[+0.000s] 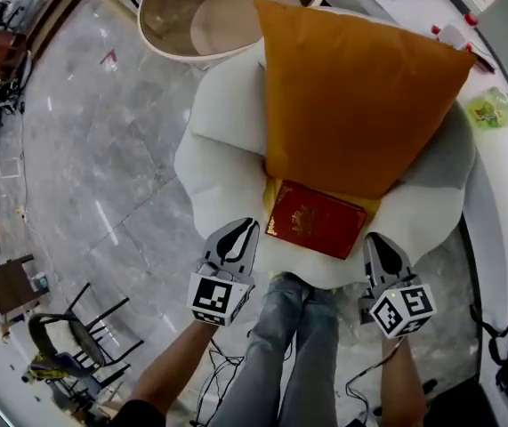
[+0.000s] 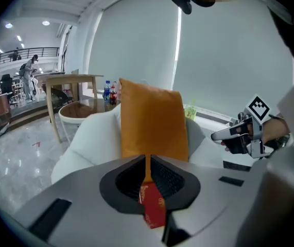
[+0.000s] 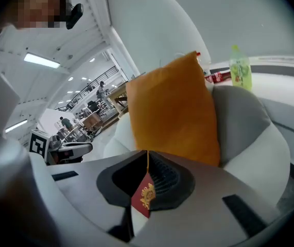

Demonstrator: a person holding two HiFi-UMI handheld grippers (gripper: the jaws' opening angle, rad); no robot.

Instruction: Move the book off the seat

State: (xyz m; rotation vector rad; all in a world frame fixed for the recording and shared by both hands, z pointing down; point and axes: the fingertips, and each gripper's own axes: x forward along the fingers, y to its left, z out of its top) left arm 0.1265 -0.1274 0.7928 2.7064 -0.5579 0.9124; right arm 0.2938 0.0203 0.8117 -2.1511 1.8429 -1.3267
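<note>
A red book [image 1: 316, 219] with a gold emblem lies flat on the seat of a white armchair [image 1: 213, 172]. Its far edge is tucked under an upright orange cushion [image 1: 360, 96]. My left gripper [image 1: 245, 228] is shut and empty, hovering just off the book's left corner at the seat's front edge. My right gripper [image 1: 375, 241] is also shut and empty, just beyond the book's right corner. In the left gripper view the book [image 2: 154, 207] shows below the closed jaws, with the cushion [image 2: 152, 122] beyond. The right gripper view shows the book [image 3: 144, 199] the same way.
A round wooden side table [image 1: 227, 12] stands behind the chair on the left. A white ledge on the right carries a green bottle [image 1: 489, 109]. The person's jeans-clad legs [image 1: 294, 345] stand against the seat front. Cables and folding chairs [image 1: 67, 327] lie on the marble floor.
</note>
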